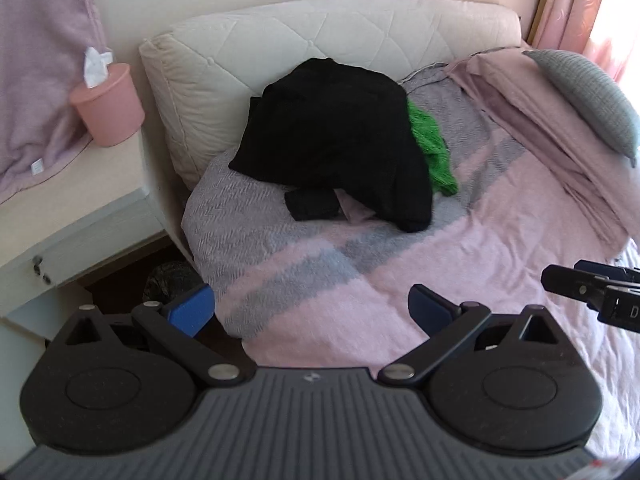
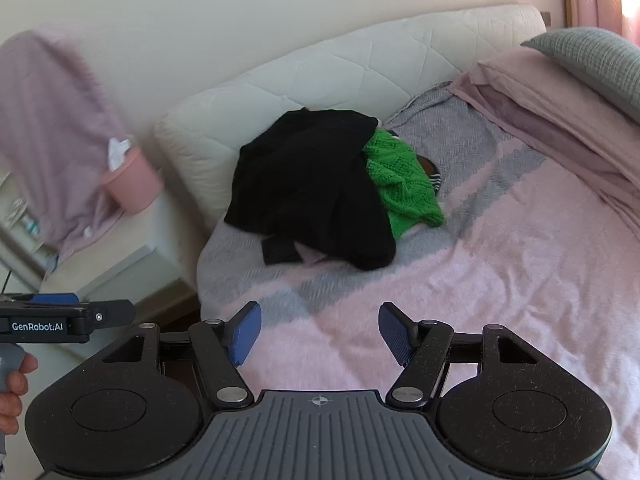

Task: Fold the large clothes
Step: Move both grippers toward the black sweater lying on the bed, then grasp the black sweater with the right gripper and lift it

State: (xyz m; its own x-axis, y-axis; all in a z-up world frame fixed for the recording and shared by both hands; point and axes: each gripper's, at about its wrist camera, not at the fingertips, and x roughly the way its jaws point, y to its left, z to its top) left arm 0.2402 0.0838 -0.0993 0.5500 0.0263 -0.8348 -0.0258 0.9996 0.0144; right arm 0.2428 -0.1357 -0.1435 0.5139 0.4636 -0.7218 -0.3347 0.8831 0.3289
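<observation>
I am holding the left gripper [image 1: 310, 312] and right gripper [image 2: 320, 332], jaws spread and empty, low over the bed [image 2: 500, 300], lining up on the black garment [image 1: 336, 140] heaped at twelve o'clock over a green sweater [image 2: 400, 180].

The near stretch of the pink and grey blanket [image 2: 500, 280] lies bare, open ground between both grippers and the heap of black garment [image 1: 336, 148] over the green knit [image 2: 400, 184] at the bed's far end. Behind the heap the quilted headboard cushion [image 1: 304, 36] closes off the way. The bedside cabinet [image 1: 76, 216] with its pink tissue holder [image 1: 108, 108] bounds the left, and folded pink bedding [image 1: 560, 148] under a grey pillow [image 1: 584, 92] bounds the right.
</observation>
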